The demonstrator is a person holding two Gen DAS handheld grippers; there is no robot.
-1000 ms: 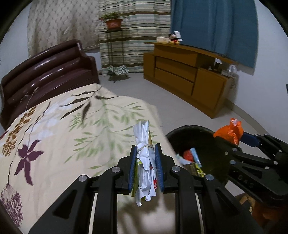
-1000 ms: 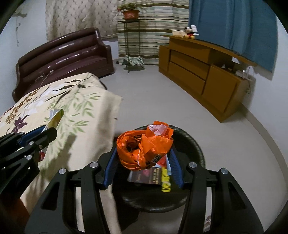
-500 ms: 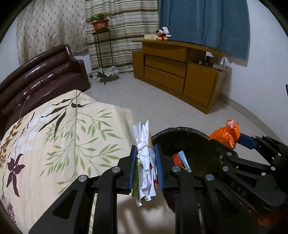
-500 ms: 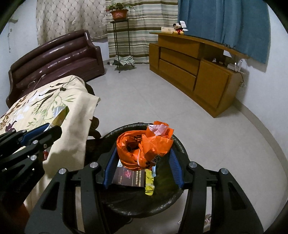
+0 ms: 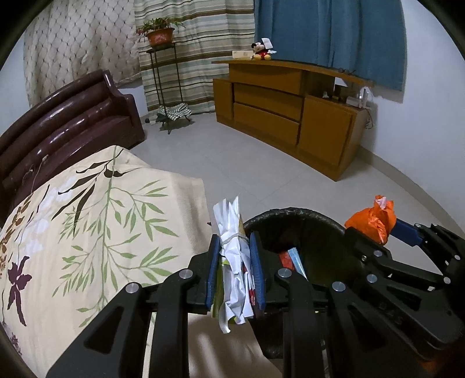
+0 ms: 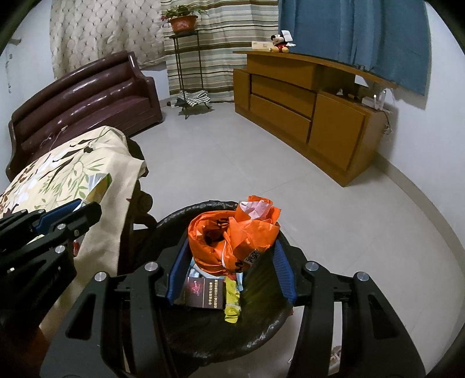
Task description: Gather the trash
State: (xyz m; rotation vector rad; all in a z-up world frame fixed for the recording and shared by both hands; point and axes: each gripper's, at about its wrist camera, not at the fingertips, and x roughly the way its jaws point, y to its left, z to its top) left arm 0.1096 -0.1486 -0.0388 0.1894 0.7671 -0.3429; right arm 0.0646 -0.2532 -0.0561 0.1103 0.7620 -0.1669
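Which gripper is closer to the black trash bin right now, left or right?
Right. The right gripper holds its orange bag directly over the black trash bin; the left gripper sits beside its rim, above the floral cloth.

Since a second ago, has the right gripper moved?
Yes. The right gripper with the orange bag has moved from the bin rim's near edge to over its middle.

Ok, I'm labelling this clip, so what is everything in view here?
orange bag: one, orange, crumpled, above the bin
paper bundle: one, white, beside the bin
trash bin: one, black-lined, on the floor, holding wrappers
floral cloth: one, cream, left
sofa: one, dark brown, far left
cabinet: one, wooden, right wall
Mickey toy: one, on the cabinet
potted plant: one, on a metal stand
curtains: blue, striped, patterned
left hand-held gripper: holds the paper bundle
right hand-held gripper: holds the orange bag
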